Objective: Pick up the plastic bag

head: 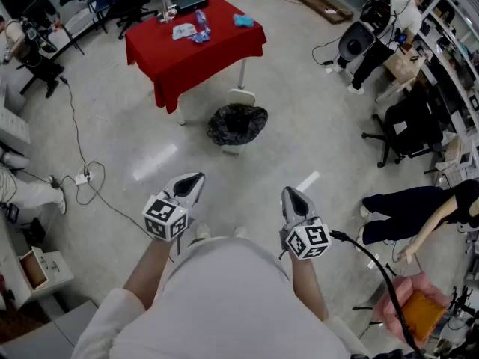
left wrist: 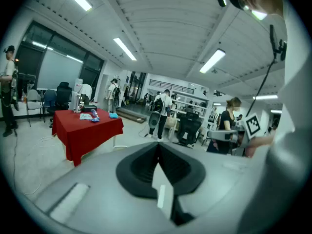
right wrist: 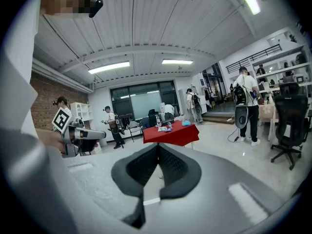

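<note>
Your left claw [head: 194, 182] and your right claw [head: 293, 197] are both shut tight and hold nothing. The black plastic bag [head: 236, 123] sits on the floor [head: 314, 144] in front of you, just beside the red table [head: 187, 54], well apart from both claws.

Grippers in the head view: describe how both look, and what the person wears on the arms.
Left gripper and right gripper match: pale grey shells tapering to a point, with black-lined jaws. Each carries a white cube printed with black square markers. A black cable trails from the right one only. The person wears a white top whose sleeves leave the forearms bare.
</note>
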